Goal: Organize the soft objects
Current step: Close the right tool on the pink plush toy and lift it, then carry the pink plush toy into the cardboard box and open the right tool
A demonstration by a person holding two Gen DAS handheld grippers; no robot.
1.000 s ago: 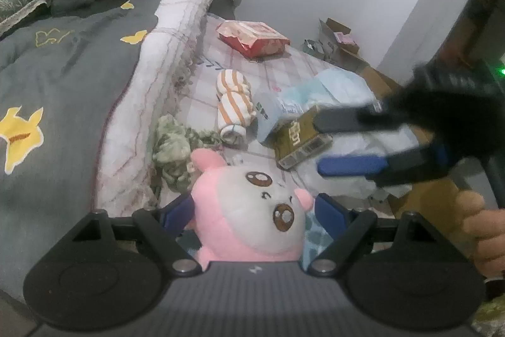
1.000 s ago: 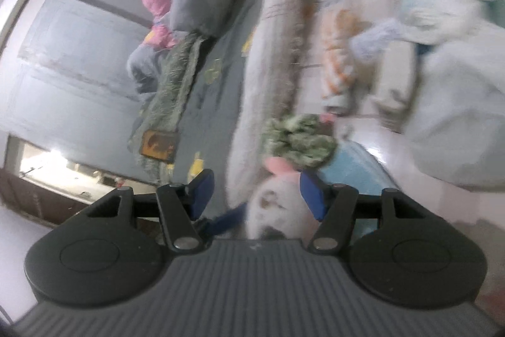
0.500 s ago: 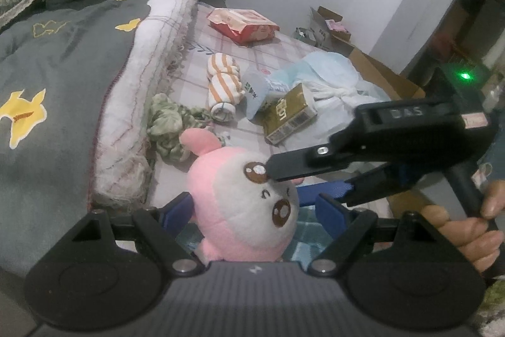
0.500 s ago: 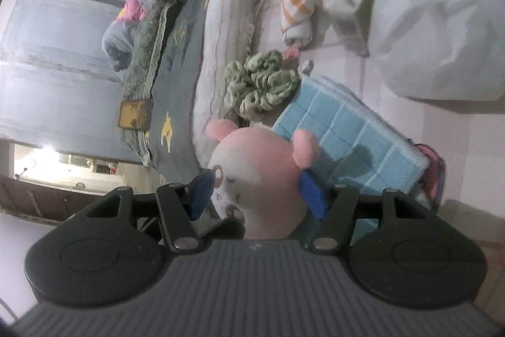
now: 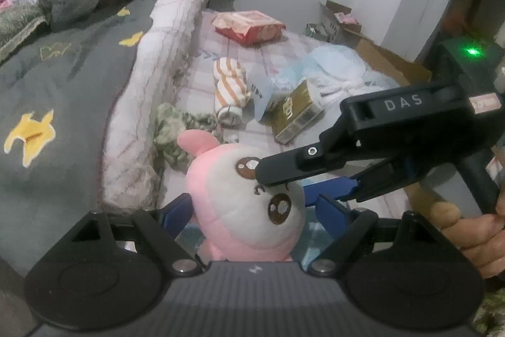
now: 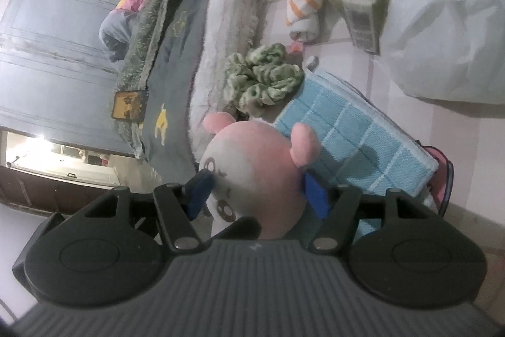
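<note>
A pink and white plush toy (image 5: 244, 198) sits upright on a folded blue checked towel (image 6: 353, 135). My left gripper (image 5: 252, 210) stands open with the plush between its blue pads, which do not press it. My right gripper (image 6: 255, 191) comes in from the right, rolled sideways, and its blue pads touch both sides of the plush head (image 6: 258, 166). In the left wrist view its upper finger (image 5: 290, 166) lies across the plush's face. A green crumpled cloth (image 5: 173, 128) and a rolled orange-striped towel (image 5: 230, 87) lie beyond.
A grey star-print blanket (image 5: 63, 90) with a white quilt edge (image 5: 148, 90) lies left. A gold box (image 5: 296, 112), a white plastic bag (image 6: 442, 21) and a red packet (image 5: 249, 27) lie on the checked sheet. Cardboard boxes (image 5: 341, 21) stand by the wall.
My right gripper swung in from the right and closed around the plush head from the side. The left gripper drew slightly nearer the plush and stayed open.
</note>
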